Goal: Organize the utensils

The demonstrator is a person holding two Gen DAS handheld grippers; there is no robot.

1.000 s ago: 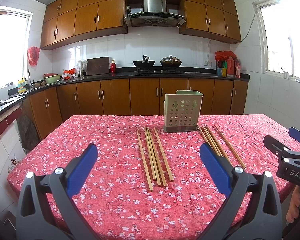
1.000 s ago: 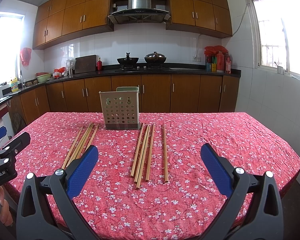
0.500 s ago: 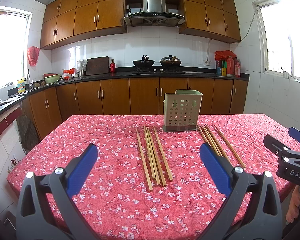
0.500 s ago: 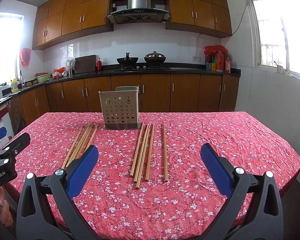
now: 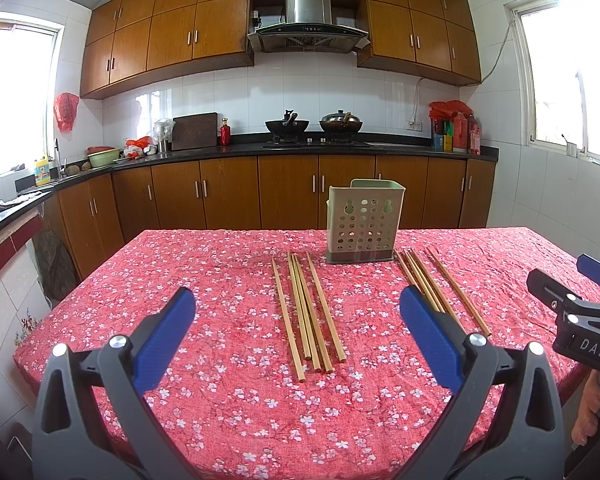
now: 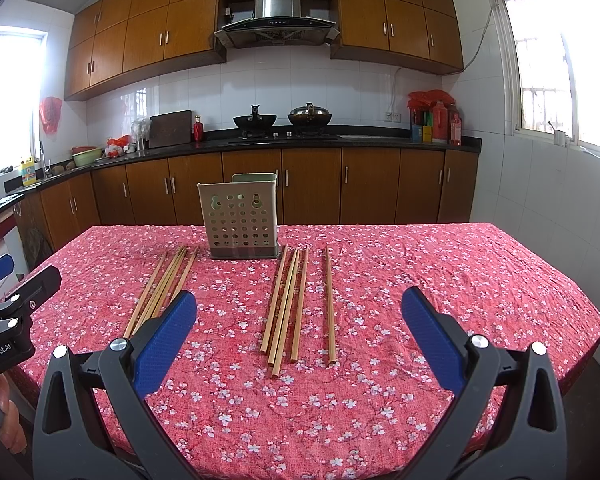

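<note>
A pale green perforated utensil holder (image 5: pixel 365 225) (image 6: pixel 242 220) stands upright on the red flowered tablecloth (image 5: pixel 220 280). Several wooden chopsticks lie flat in two groups on either side of it: the left group (image 5: pixel 306 308) (image 6: pixel 162 288) and the right group (image 5: pixel 432 284) (image 6: pixel 292 304). My left gripper (image 5: pixel 298 336) is open and empty, held above the near part of the table in front of the left group. My right gripper (image 6: pixel 298 338) is open and empty, in front of the right group. Each gripper shows at the edge of the other's view.
The table's near edge and corners fall away on both sides (image 6: pixel 580 344). Brown kitchen cabinets (image 5: pixel 228 196) and a black counter with woks run behind the table. A white tiled wall with windows stands to the right (image 6: pixel 540 184).
Both grippers have barely shifted; the view has lifted very slightly. Nothing on the table has moved.
</note>
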